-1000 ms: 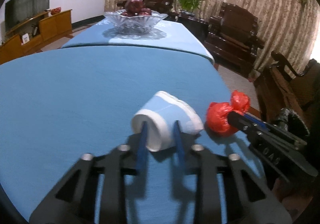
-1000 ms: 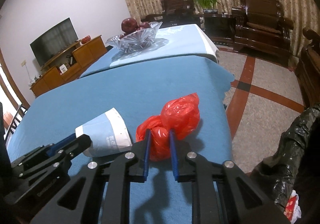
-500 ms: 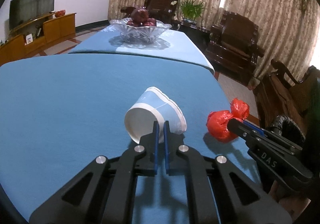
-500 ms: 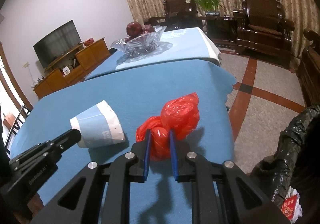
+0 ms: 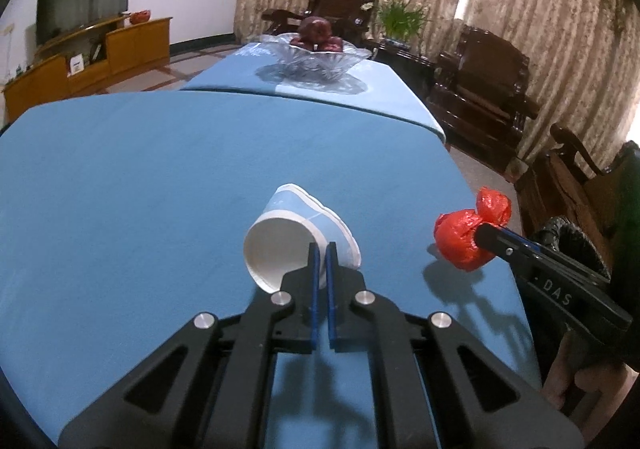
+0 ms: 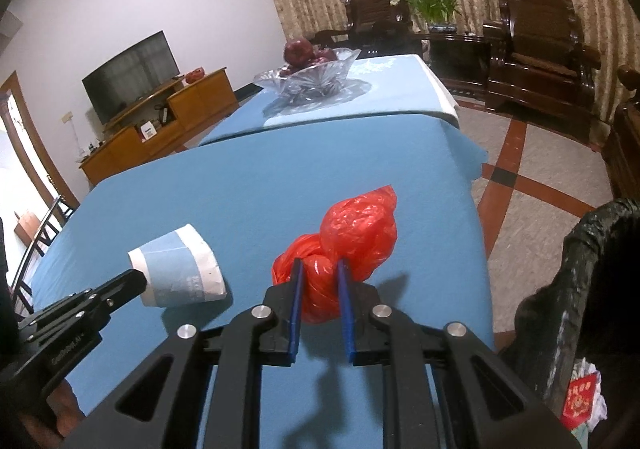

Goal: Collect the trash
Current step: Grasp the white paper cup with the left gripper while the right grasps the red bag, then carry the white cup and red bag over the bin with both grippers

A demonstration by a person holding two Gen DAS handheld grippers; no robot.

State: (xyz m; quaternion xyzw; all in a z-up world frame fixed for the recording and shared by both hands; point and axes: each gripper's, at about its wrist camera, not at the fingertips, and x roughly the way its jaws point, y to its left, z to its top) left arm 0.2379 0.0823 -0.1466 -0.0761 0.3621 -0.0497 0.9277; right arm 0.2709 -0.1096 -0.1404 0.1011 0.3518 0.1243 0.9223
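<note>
A white and blue paper cup (image 5: 294,235) hangs on its side just above the blue table (image 5: 120,189). My left gripper (image 5: 320,249) is shut on its rim. The cup also shows in the right wrist view (image 6: 180,273), with the left gripper (image 6: 134,281) at its mouth. A knotted red plastic bag (image 6: 344,249) is lifted off the table, casting a shadow. My right gripper (image 6: 320,269) is shut on it. The bag also shows in the left wrist view (image 5: 460,237), held by the right gripper (image 5: 482,235).
A bin lined with a black bag (image 6: 592,289) stands on the floor right of the table, with trash (image 6: 580,403) inside. A glass fruit bowl (image 5: 314,53) sits at the table's far end. Wooden armchairs (image 5: 484,89) stand beyond.
My left gripper closed on the cup's rim and lifted it. My right gripper raised the red bag off the table.
</note>
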